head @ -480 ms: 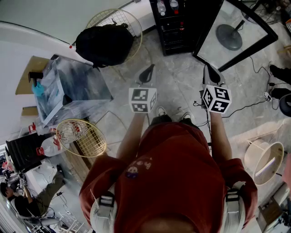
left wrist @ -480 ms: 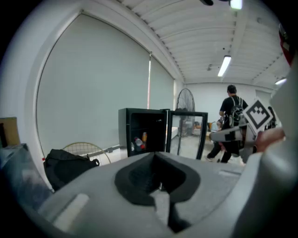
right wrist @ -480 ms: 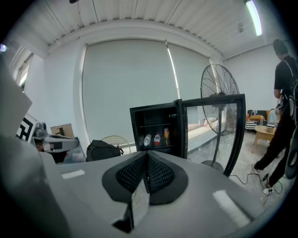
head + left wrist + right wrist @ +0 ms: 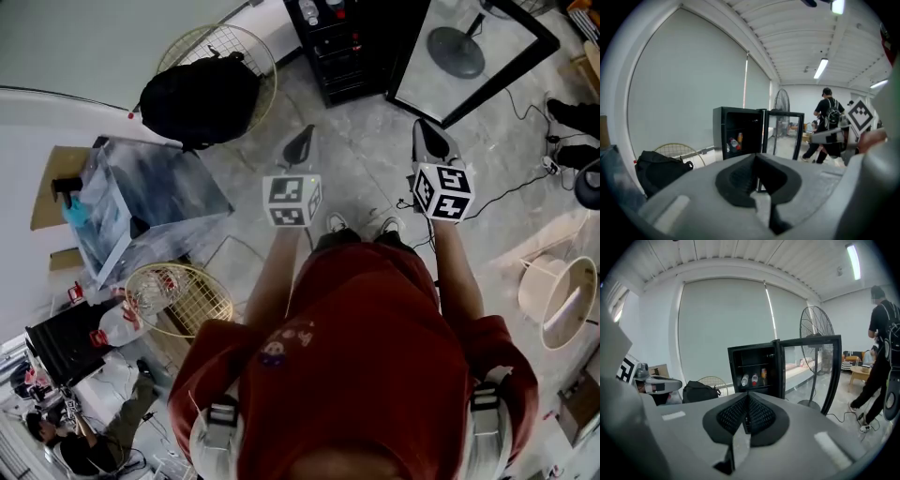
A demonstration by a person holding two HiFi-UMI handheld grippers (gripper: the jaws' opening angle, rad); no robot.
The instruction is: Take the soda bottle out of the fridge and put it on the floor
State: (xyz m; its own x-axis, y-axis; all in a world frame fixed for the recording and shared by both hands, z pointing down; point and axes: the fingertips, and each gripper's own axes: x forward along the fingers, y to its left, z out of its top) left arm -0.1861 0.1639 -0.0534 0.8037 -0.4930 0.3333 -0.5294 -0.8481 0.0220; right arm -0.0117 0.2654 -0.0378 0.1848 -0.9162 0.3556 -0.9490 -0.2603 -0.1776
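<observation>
Squarely ahead of us, the black fridge is standing with its glass door swung open to our right. We are facing it from well back on the grey floor, a gripper in each hand. We are holding the left gripper with its pads pressed together on nothing. The right gripper is likewise clamped tight and empty, and both are tipping slightly downward.

The soda bottle is waiting on a shelf inside the fridge, flanked by a clear bottle and an orange container. We are taking the red-labelled one for the soda, though at this range it is too small to be sure. It appears to be standing upright, its long axis vertical, so we are expecting a level approach with the jaws closing across its sides.

In the head view the shelf is lying almost straight beyond the left gripper, while the open door is occupying the ground ahead of the right one. We are judging the left hand the nearer and less obstructed. Either gripper will be needing to open before anything can be taken.
</observation>
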